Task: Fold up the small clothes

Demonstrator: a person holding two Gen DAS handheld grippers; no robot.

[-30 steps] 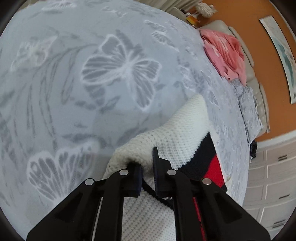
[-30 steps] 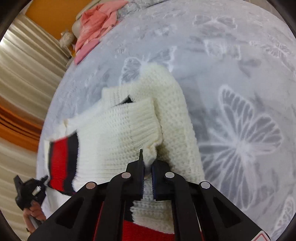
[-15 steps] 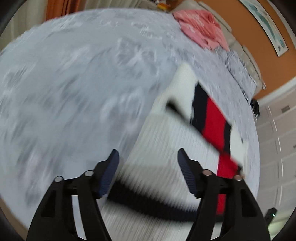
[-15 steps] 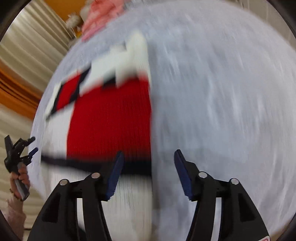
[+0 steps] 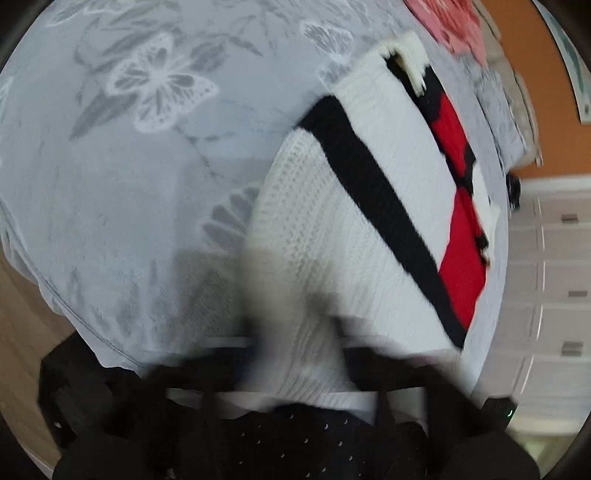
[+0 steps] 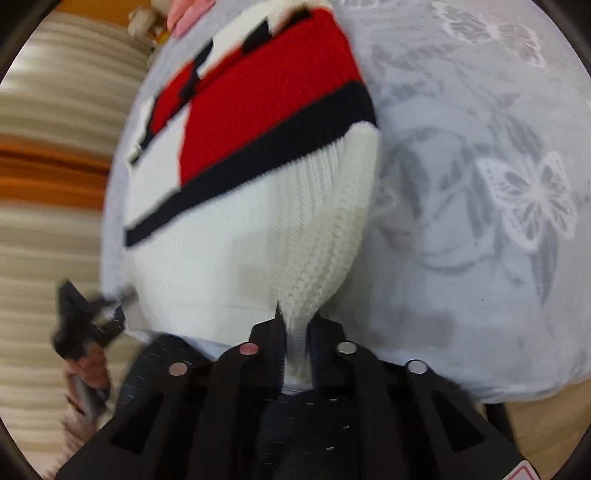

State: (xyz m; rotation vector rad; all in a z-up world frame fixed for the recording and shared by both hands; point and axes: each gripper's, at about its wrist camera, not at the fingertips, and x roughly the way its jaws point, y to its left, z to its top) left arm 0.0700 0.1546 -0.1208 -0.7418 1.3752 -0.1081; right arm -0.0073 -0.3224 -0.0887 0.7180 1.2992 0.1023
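Pinching the near hem of a white knit sweater (image 6: 229,236) with red and navy stripes, the right gripper (image 6: 297,334) has just closed its jaws on the ribbed edge. The left gripper (image 5: 295,354) is blurred but has also just closed, with the white knit between its fingers. Lying on the butterfly-print bedspread (image 5: 140,155), the sweater has its sleeves already turned in; I judge the bottom-to-top fold is what remains. Pink clothes (image 5: 454,26) wait beyond.
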